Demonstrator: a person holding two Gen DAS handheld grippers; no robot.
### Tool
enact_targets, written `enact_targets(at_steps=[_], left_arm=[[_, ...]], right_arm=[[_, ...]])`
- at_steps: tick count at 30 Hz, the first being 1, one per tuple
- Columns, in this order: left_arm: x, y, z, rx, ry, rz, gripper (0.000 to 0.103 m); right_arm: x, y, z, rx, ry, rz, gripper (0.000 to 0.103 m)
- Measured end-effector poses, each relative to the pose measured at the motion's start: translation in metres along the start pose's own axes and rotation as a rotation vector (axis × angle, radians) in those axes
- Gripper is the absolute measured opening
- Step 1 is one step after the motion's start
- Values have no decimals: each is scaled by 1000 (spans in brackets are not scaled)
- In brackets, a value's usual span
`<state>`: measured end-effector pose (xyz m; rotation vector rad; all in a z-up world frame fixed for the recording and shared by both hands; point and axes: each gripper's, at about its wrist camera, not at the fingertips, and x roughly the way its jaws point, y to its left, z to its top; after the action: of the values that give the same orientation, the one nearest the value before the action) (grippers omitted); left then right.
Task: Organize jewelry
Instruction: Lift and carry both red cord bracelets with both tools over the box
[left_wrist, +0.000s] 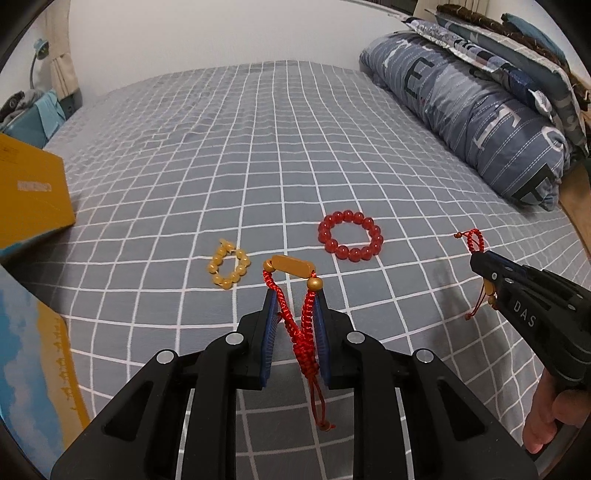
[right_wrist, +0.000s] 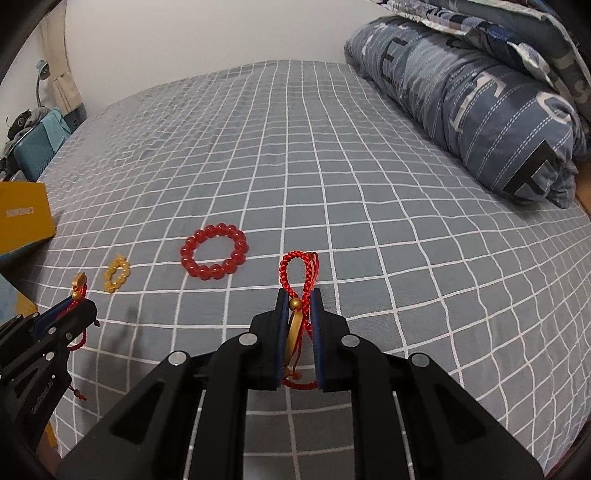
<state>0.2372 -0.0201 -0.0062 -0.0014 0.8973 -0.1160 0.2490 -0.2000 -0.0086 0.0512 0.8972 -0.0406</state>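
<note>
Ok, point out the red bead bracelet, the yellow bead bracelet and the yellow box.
red bead bracelet (left_wrist: 350, 236), left wrist view, bead on its near-left rim
yellow bead bracelet (left_wrist: 228, 267), left wrist view, its beads
yellow box (left_wrist: 29, 192), left wrist view, its top face

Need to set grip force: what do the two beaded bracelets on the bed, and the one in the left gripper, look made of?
Red bead bracelet: glossy translucent beads, glass or resin. Yellow bead bracelet: waxy, semi-translucent, maybe amber-like resin. Braided bracelet in the left gripper: woven red cord, matte gold bar and beads, metal or plated plastic.
</note>
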Motion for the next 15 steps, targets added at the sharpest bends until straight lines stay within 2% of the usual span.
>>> enact_targets(at_steps=[15], left_arm=[[-53, 8, -1, -4, -47, 30, 19]], right_arm=[[-57, 23, -2, -18, -55, 30, 11]])
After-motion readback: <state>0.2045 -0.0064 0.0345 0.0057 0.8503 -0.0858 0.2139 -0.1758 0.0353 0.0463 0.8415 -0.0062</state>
